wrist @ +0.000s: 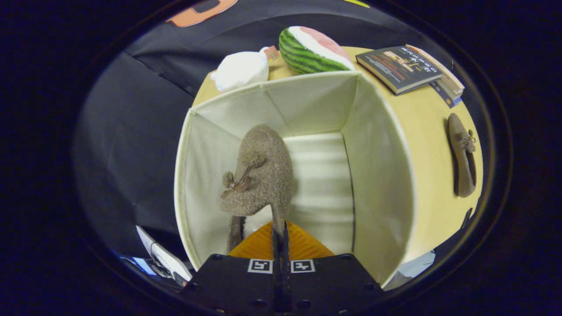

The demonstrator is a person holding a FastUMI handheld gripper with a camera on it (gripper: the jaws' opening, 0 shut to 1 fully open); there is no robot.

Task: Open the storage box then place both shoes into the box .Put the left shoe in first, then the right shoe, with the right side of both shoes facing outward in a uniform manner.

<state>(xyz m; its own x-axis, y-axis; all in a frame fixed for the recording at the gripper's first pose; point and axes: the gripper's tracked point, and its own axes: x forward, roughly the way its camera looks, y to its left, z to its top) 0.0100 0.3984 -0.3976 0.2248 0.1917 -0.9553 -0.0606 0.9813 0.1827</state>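
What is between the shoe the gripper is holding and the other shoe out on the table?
In the gripper view, the storage box's cream side wall stands between the held shoe, pinched by the gripper, and the second shoe, then a bare strip of table.

The scene is lit evenly from above, with soft warm light. The pale inside walls of the storage box point(307, 101) are brightly lit, and faint bands of shade are seen across its floor. A soft shadow is cast on that floor beside the fuzzy shoe point(263, 171), on whose edge the tongs point(280, 230) are closed. Strong fisheye bending is seen at the rim, where the surface point(430, 145) and the books point(408, 68) are curved. No glare is seen.
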